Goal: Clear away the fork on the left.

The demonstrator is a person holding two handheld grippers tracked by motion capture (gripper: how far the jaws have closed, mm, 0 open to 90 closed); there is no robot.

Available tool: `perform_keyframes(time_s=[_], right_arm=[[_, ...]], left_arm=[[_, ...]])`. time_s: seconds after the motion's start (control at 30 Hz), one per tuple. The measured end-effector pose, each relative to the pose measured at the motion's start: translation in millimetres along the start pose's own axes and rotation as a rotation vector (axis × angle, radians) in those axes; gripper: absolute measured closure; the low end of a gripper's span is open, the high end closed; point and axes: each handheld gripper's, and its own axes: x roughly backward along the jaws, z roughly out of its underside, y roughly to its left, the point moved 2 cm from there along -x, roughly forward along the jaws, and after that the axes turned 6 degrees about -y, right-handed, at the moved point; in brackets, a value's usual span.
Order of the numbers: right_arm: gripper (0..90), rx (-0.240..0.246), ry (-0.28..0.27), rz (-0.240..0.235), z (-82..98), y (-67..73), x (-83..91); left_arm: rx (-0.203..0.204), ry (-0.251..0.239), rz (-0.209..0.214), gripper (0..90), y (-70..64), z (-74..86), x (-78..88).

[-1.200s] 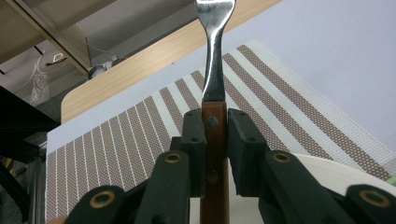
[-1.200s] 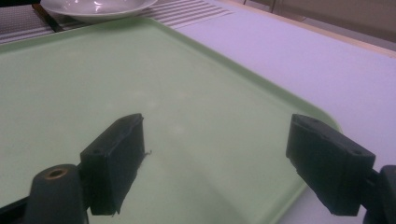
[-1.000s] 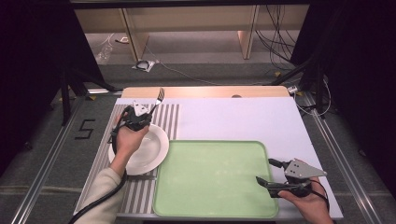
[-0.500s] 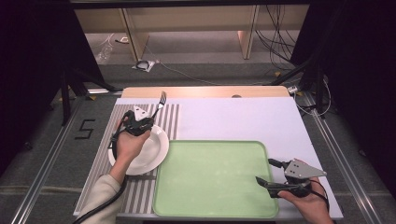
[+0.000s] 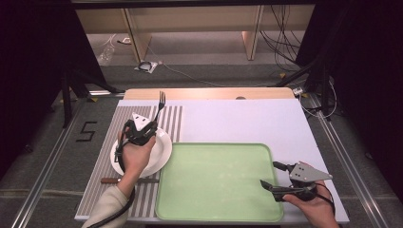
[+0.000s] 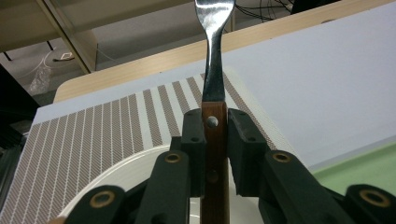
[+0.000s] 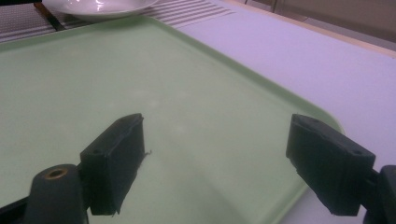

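My left gripper [image 5: 150, 124] is shut on the wooden handle of a metal fork [image 5: 160, 102], held over the far rim of a white plate [image 5: 160, 153]. In the left gripper view the fork [image 6: 214, 70] rises upright between the jaws of the left gripper [image 6: 215, 135], tines pointing away, with the plate [image 6: 126, 172] below. My right gripper [image 5: 269, 174] stands open over the near right corner of a light green tray [image 5: 218, 180]. Nothing lies between the jaws of the right gripper [image 7: 219, 140], and bare tray [image 7: 93, 70] spreads beneath them.
A brown-and-white striped placemat [image 5: 102, 161] lies under the plate at the left. A knife with a brown handle [image 5: 111, 180] rests on it near the plate. A white cover [image 5: 247, 121] spans the table; a wooden edge [image 5: 209, 92] runs along the far side.
My left gripper has drifted slightly toward the near side with the fork still clamped in it. The right gripper has stayed where it was.
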Motion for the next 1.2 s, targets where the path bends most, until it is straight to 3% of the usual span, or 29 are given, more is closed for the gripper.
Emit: perform_keyframes(time_s=[0.2, 0.3, 0.57, 1.2], right_arm=[[20.4, 0.0, -0.001, -0.001, -0.2, 0.2, 0.3], [20.4, 0.002, 0.0, -0.002, -0.4, 0.5, 0.3], [20.4, 0.002, -0.006, -0.005, -0.7, 0.4, 0.5], [20.3, -0.005, -0.009, -0.006, -1.4, 0.9, 1.1]], left_arm=[[0.0, -0.016, -0.003, 77.1, -9.8, -0.8, 7.4], [0.026, -0.017, 0.022, 77.1, -16.5, 0.5, 10.8], [0.022, -0.01, 0.048, 77.1, -29.1, 2.5, 23.7], [0.064, 0.023, 0.132, 77.1, -52.4, 14.1, 53.1]])
